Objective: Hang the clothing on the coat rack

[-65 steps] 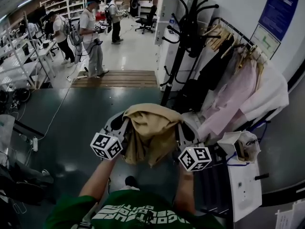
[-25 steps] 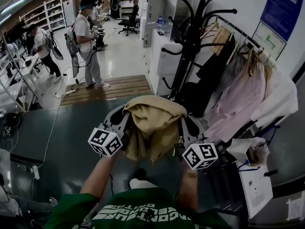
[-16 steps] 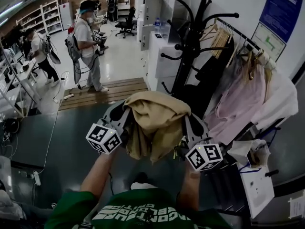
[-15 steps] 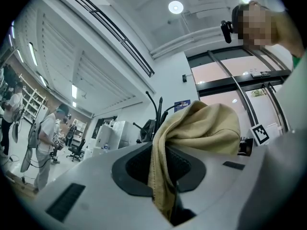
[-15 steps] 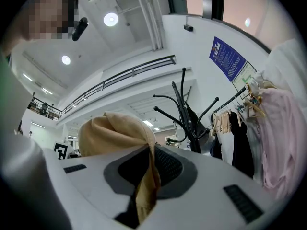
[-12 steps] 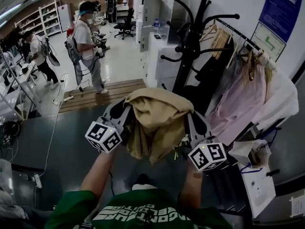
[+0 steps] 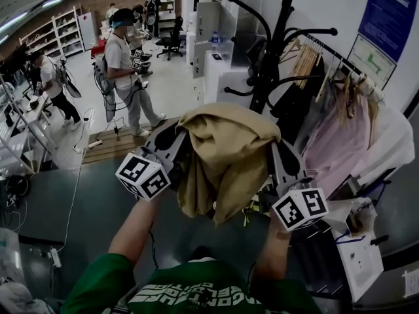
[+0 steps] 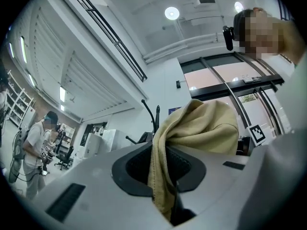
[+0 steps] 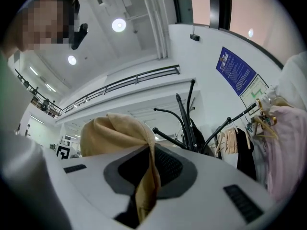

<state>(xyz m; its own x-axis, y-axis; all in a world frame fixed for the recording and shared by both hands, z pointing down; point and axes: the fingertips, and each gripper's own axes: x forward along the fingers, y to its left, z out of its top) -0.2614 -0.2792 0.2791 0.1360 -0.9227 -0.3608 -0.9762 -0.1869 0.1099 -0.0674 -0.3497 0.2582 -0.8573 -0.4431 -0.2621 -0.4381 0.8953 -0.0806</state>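
A tan garment (image 7: 226, 149) hangs bunched between my two grippers, held up in front of me. My left gripper (image 7: 178, 144) is shut on its left edge, with cloth (image 8: 165, 174) pinched between the jaws. My right gripper (image 7: 273, 156) is shut on the other edge, where a tan fold (image 9: 146, 183) runs down between its jaws. The black coat rack (image 7: 278, 41) with curved hooks stands just beyond the garment, to the upper right. It also shows past the jaws as the coat rack (image 9: 187, 116) in the right gripper view and small as the coat rack (image 8: 152, 116) in the left one.
A clothes rail (image 7: 330, 51) with wooden hangers, a black garment and a pink garment (image 7: 337, 142) stands right of the rack. White cabinets (image 7: 219, 64) stand behind it. A person (image 7: 124, 70) stands at back left. A low wooden platform (image 7: 111, 146) lies on the floor.
Both grippers have lifted the tan garment higher and nearer to the coat rack. The rack now looms larger just behind the cloth. The grip on the cloth is unchanged.
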